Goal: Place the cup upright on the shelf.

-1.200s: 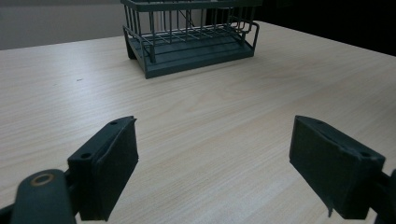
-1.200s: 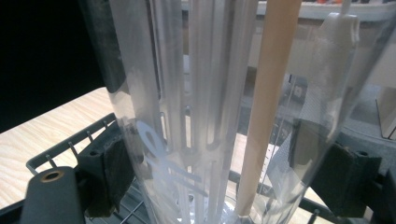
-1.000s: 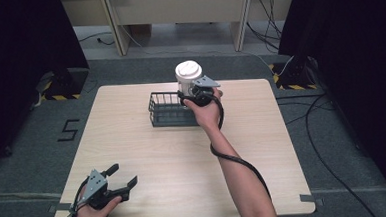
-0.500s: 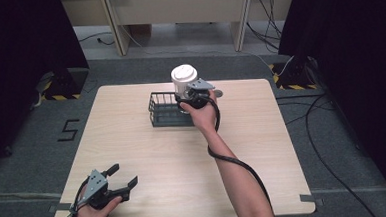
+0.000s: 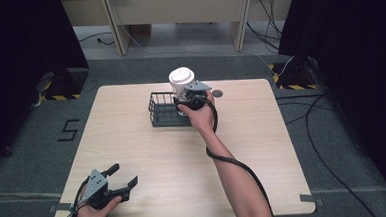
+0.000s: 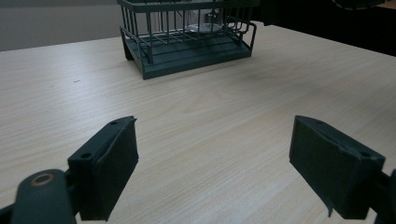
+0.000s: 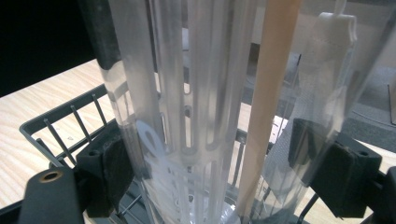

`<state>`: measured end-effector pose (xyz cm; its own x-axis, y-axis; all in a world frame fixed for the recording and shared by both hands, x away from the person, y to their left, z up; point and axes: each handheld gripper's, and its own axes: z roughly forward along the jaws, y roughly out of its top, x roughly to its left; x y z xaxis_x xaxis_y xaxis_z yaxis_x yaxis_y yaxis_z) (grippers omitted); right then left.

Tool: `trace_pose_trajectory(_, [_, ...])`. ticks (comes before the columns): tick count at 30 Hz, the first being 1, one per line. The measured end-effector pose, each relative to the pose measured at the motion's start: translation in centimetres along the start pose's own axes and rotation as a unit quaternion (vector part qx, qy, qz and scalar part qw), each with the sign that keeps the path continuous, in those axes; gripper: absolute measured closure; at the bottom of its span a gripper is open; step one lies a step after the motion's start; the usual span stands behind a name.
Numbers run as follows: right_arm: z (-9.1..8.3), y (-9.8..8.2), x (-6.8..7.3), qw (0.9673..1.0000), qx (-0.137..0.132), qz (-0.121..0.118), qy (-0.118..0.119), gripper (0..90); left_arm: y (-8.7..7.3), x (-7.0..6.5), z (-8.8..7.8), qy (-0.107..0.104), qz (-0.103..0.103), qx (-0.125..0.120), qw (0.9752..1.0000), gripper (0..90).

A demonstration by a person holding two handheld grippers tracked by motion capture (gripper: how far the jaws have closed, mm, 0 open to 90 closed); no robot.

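Clearly gripped, a clear plastic tumbler (image 7: 187, 116) with a white lid (image 5: 181, 76) stands upright at the right end of a dark wire basket (image 5: 163, 110), its base low inside the basket walls. Through its see-through side, the right gripper view shows a pale tan stick (image 7: 266, 112) running up its length and a whitish, bag-like piece (image 7: 327, 70) against the far wall. The right gripper (image 5: 191, 99) has its jaws pressed to the tumbler's two sides, narrow enough to hold it, and the person's right hand (image 5: 200, 115) reaches in from the near side, the forearm stretching across the middle of the desk (image 5: 132, 141) with a black cable (image 5: 234, 161) looping along it.

The basket sits near the far edge of the desk, about midway between the left and right edges, and the left gripper view shows its barred walls and slatted floor (image 6: 187, 51) resting flat on the pale wood.

Well apart from all this, the left gripper (image 5: 120, 178) rests near the desk's near left corner in the person's left hand (image 5: 91, 216). Its jaws are spread wide with nothing between them but bare wood, and they point toward the basket.
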<state>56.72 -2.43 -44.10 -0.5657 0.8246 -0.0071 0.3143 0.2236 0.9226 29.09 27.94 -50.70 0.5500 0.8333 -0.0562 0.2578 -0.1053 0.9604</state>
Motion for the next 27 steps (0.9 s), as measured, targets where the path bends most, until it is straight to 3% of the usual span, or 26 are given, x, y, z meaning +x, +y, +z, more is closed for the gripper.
trace_pose_trajectory(15, [0.1,-0.2,0.0,0.9998,0.018,-0.001,0.002,17.7,0.0,0.0,0.1,-0.001,0.000,0.001,1.0000,14.8])
trace_pose_trajectory(27, [-0.9,-0.4,-0.3,0.9996,0.018,0.019,0.012,16.0,0.0,-0.2,0.1,-0.001,0.001,0.000,1.0000,14.8])
